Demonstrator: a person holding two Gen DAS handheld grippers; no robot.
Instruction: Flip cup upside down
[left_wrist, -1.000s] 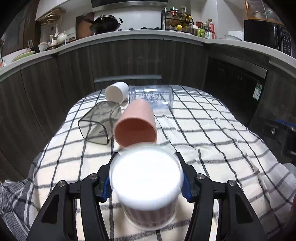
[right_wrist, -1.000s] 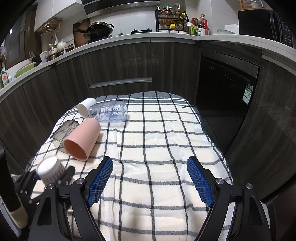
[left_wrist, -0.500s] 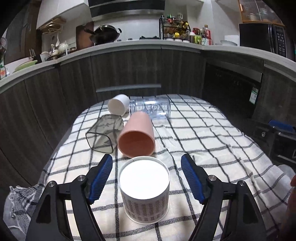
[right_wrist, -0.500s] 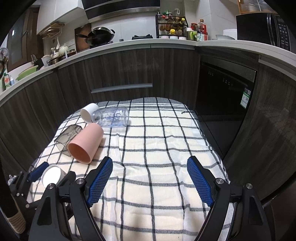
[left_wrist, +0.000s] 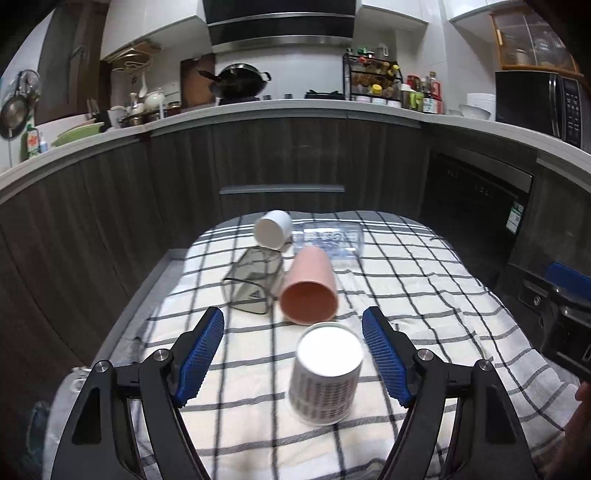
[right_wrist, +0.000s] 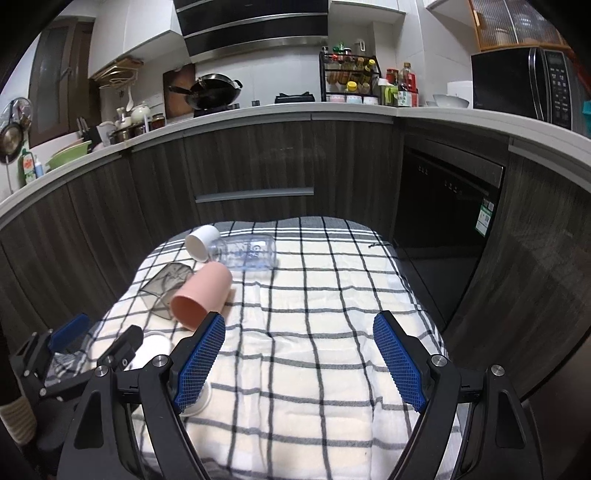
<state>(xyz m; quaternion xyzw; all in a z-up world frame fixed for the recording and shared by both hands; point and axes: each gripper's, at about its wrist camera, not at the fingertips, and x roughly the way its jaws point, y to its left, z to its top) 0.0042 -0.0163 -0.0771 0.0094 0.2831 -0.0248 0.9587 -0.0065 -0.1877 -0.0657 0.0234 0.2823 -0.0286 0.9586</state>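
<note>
Standing upside down on the checked cloth-covered desk, the white patterned paper cup sits between the left hand-held gripper's spread, non-touching fingers; the right hand-held gripper hangs open alongside.

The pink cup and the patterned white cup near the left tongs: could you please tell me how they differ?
The pink cup lies on its side, mouth open toward the camera; the patterned white cup stands upside down, flat white base up. The pink cup is plain; the white cup bears rows of dark print. Both rest on the checked cloth, untouched by the tongs.
</note>
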